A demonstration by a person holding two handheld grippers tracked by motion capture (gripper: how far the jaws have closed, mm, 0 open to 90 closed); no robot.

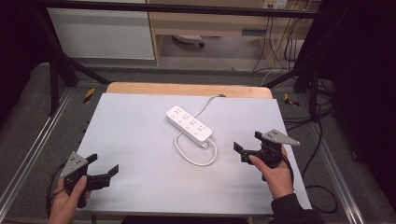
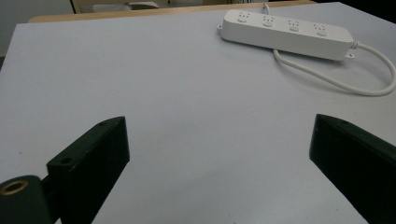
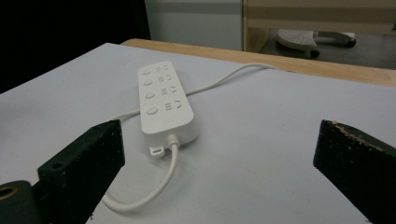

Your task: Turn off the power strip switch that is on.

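High view: the left gripper (image 1: 103,164) sits at the tabletop's (image 1: 135,140) near-left corner, jaws spread wide, nothing between them. Mid-tabletop lies a white power strip (image 1: 189,123) at a slant, its cord (image 1: 196,158) looping toward the person. At the near right, the right gripper (image 1: 247,141) hovers released and empty, aimed at the strip.

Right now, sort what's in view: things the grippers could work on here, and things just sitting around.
Likely in play:
- power strip
- its white cable
- left gripper, open
- right gripper, open

Just around:
- grey mat
- wooden table edge
- wheeled base on the floor
- wall cables
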